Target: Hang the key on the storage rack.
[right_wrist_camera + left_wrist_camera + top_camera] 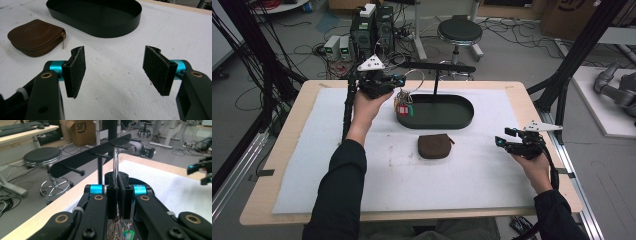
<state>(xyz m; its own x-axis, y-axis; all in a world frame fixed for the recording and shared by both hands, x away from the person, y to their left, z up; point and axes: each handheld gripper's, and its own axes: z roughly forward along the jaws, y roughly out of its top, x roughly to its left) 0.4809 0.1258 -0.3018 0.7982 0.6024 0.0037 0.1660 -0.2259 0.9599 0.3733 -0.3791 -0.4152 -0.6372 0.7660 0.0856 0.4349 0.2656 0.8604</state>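
The tray sits near the table's far edge with the rack rising behind it; the pouch lies before the tray, mid-table.

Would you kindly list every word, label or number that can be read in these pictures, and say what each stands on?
"SF": on the cardboard box on the floor beyond the table, in the left gripper view.
Red tags on the key ring: any print is too small to read.
Green tag: blurred, unreadable.
Cardboard box in the high view: print cut off, unreadable.

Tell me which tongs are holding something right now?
The left tongs, shut on the metal key ring by the hook rack. The right tongs stand open over bare mat.
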